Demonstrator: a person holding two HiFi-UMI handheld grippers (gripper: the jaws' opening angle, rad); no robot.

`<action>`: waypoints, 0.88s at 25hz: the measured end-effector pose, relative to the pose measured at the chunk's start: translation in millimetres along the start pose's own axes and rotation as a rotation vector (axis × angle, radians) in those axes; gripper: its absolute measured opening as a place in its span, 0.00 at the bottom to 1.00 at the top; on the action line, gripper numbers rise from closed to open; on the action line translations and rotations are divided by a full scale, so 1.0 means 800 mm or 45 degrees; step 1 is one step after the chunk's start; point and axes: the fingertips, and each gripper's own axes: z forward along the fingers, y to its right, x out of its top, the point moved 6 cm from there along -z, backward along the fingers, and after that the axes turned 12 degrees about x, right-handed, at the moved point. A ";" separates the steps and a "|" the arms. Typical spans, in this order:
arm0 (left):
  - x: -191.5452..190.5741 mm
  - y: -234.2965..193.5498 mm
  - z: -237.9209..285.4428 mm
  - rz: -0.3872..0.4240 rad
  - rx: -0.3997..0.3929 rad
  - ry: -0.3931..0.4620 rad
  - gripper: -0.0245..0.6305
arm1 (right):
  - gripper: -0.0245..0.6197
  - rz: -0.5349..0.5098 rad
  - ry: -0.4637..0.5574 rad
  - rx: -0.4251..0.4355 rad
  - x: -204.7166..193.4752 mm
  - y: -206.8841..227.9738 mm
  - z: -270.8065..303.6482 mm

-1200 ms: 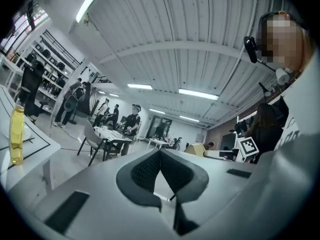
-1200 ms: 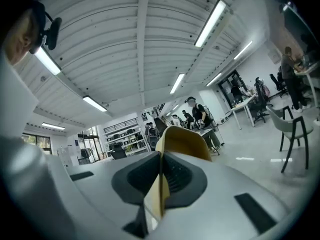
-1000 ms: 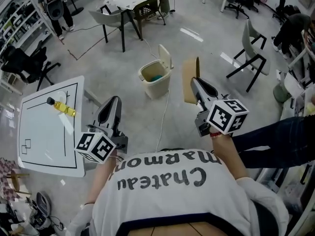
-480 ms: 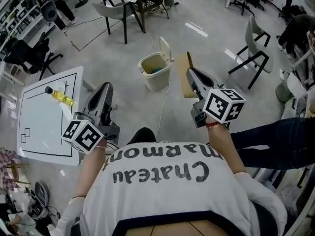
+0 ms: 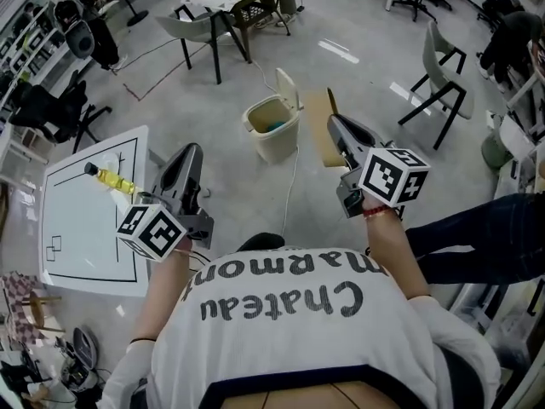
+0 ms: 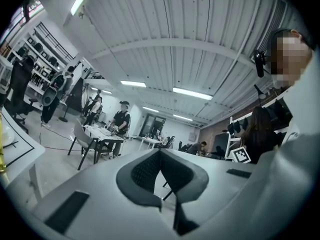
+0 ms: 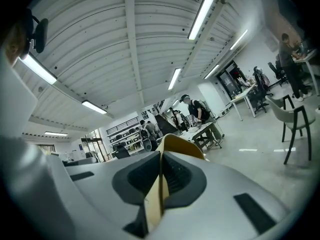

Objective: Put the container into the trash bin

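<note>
Left gripper [image 5: 191,153] has been nudged a bit inward since the last frame, and its jaws are seen pressed together with nothing between them. Right gripper [image 5: 334,123] is clamped on the flat brown cardboard container [image 5: 321,139], which is held on edge at 1 o'clock. Further out at 12 o'clock, the beige plastic trash bin [image 5: 271,130] is seen on the floor, lid flipped open. The container isn't in it yet.

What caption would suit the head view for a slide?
Right hand-held gripper holds a flat brown container; open trash bin stands ahead.
</note>
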 end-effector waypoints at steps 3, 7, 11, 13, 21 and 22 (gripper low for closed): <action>0.001 -0.011 -0.002 -0.018 -0.009 0.002 0.07 | 0.10 0.013 0.010 -0.013 -0.001 -0.004 0.010; 0.004 -0.030 -0.004 -0.048 0.002 0.007 0.07 | 0.10 -0.004 -0.020 -0.015 -0.005 -0.014 0.027; 0.015 -0.049 -0.002 -0.064 0.007 0.023 0.07 | 0.10 -0.022 -0.033 -0.016 -0.004 -0.022 0.049; 0.020 -0.057 0.000 -0.066 0.005 0.024 0.07 | 0.10 -0.030 -0.034 -0.018 0.000 -0.025 0.059; 0.032 -0.070 0.030 -0.029 0.039 0.087 0.07 | 0.10 -0.084 -0.050 -0.030 0.022 -0.007 0.075; 0.027 -0.069 0.034 -0.023 0.044 0.084 0.07 | 0.10 -0.087 -0.058 -0.027 0.022 -0.002 0.077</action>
